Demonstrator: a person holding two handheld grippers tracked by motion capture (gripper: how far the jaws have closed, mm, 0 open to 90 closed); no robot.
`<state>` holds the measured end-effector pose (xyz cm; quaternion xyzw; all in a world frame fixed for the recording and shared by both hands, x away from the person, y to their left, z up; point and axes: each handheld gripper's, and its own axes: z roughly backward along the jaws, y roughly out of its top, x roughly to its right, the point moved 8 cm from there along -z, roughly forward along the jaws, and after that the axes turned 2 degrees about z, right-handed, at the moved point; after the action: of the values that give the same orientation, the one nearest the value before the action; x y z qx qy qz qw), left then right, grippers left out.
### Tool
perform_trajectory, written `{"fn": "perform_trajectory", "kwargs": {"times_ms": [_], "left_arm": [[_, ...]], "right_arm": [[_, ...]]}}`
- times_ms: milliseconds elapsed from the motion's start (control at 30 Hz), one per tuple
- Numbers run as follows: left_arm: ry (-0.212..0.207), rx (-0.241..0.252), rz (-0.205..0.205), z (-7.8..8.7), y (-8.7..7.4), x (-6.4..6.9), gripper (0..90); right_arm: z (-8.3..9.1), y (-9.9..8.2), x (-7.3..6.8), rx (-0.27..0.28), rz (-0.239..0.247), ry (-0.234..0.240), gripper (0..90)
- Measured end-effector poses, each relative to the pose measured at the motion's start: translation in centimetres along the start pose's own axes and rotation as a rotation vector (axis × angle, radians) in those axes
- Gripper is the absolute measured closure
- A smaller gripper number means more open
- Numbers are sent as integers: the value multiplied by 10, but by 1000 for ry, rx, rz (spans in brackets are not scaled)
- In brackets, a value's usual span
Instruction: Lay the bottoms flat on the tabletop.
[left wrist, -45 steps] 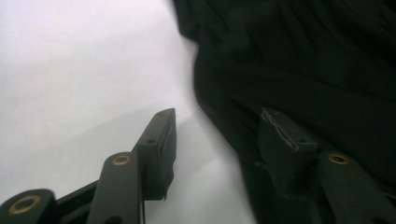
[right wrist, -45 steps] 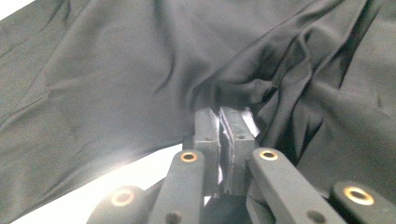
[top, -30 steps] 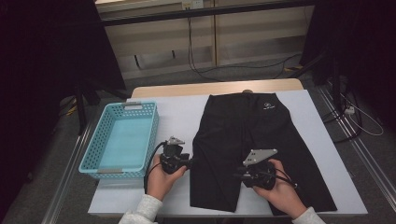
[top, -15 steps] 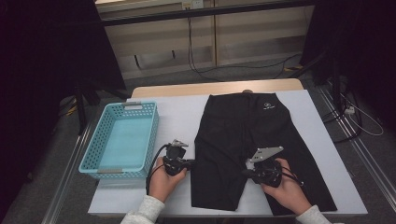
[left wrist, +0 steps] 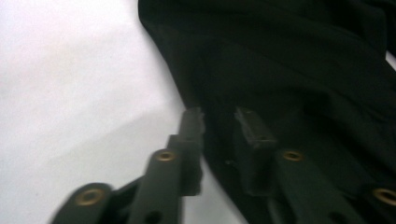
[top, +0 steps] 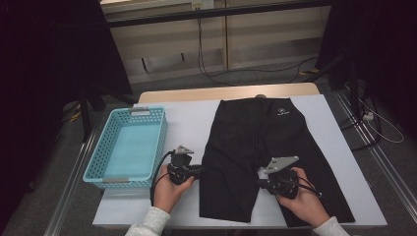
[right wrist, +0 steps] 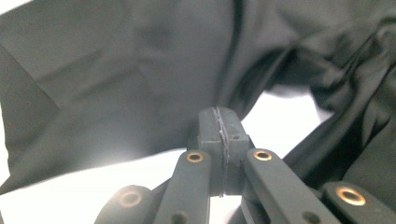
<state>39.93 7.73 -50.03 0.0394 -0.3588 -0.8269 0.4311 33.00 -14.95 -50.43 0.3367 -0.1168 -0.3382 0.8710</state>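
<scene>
So we've got the black shorts (top: 260,147) lying flat mid-table, long axis running near to far, waistband at the far end, with the left gripper (top: 199,170) right at the outer hem of the left leg, jaws a little apart and straddling the fabric edge. The right gripper (top: 260,183) sits at the inner edge of the right leg, jaws pressed together, and we can't tell if cloth is caught. Compared with a second ago, the left jaws shut and have just been reopening over the hem, and the right's have closed.

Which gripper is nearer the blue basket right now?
Left. The left gripper sits just right of the blue basket, at the outer edge of the black shorts. The right gripper is farther right, across the shorts' left leg.
</scene>
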Motion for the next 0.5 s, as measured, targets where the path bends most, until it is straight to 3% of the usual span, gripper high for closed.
{"fn": "perform_trajectory", "kwargs": {"times_ms": [67, 133, 233, 300, 367, 500], "left_arm": [[3, -10, -8, -2, -2, 1, 668], [1, -10, -16, -2, -2, 4, 651], [6, 3, -29, 0, -1, 7, 650], [3, -4, -32, -1, -2, 8, 650], [9, -23, -36, -3, -4, 7, 661], [6, -26, -34, -7, -5, 8, 689]], "right_arm": [[2, 7, -3, 40, -3, 0, 837], [1, 13, -13, 57, 26, 19, 781], [-8, 14, -28, 47, 73, 49, 717], [-17, 12, -31, 26, 74, 62, 696], [-21, 11, -31, 31, 70, 69, 717], [-20, 11, -28, 15, 56, 76, 867]]}}
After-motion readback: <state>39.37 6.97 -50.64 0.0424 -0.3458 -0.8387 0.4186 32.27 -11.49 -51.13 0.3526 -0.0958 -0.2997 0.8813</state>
